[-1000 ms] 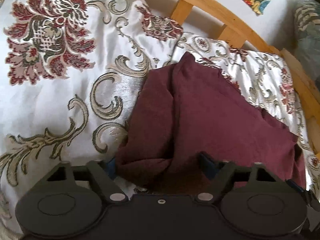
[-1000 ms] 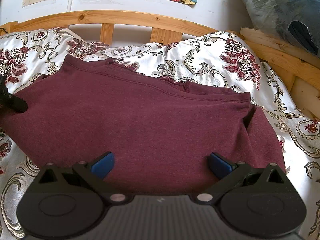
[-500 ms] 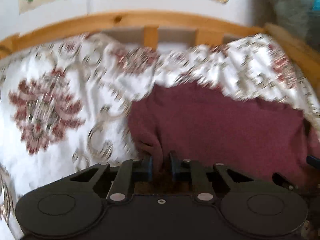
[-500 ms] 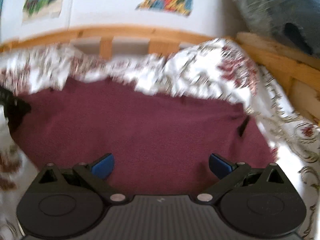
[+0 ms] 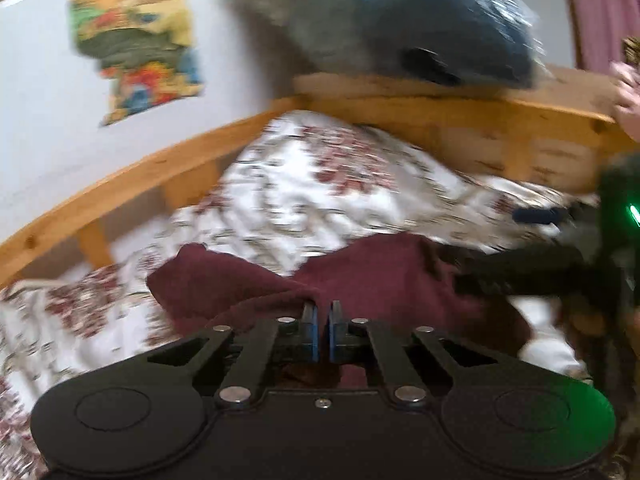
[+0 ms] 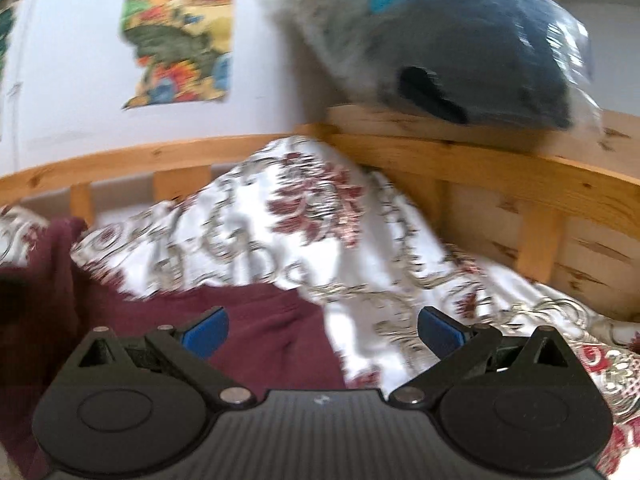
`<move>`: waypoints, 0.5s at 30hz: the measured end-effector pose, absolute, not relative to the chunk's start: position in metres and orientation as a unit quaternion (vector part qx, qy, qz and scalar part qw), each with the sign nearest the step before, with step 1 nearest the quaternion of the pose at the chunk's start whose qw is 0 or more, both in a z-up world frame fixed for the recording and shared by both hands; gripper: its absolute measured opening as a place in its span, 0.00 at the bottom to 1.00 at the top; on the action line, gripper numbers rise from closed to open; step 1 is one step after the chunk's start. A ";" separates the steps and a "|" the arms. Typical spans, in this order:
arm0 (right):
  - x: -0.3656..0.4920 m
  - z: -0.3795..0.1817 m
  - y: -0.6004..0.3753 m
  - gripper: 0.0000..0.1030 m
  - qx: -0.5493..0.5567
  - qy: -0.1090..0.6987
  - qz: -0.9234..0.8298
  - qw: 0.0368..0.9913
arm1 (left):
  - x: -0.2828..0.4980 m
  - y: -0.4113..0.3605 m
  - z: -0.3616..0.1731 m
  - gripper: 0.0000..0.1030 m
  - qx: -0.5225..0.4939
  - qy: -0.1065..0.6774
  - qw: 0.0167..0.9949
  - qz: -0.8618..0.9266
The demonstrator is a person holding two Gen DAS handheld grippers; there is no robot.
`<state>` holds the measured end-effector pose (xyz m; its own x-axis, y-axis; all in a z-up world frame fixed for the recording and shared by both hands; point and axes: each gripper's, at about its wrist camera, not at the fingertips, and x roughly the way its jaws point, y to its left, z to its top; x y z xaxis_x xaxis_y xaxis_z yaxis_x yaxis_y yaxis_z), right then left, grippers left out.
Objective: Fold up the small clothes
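A maroon garment lies on a floral bedspread. My left gripper is shut on a fold of the maroon garment and holds it raised toward the right. My right gripper is open and empty, its blue pads over the garment's right edge and the bedspread. The right gripper also shows at the right edge of the left wrist view. Both views are motion-blurred.
A wooden bed rail runs behind and to the right. A dark plastic-wrapped bundle sits on the rail corner. A colourful picture hangs on the white wall.
My left gripper closed on the garment's left edge and swung it up and to the right. My right gripper stayed open and shifted right, off most of the garment.
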<state>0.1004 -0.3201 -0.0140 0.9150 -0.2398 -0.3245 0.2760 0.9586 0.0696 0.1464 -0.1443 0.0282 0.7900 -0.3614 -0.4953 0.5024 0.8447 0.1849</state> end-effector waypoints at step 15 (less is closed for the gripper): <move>0.110 -0.016 -0.350 1.00 0.091 0.174 -0.062 0.979 | 0.128 -0.173 -0.019 0.30 0.114 0.289 0.906 -0.286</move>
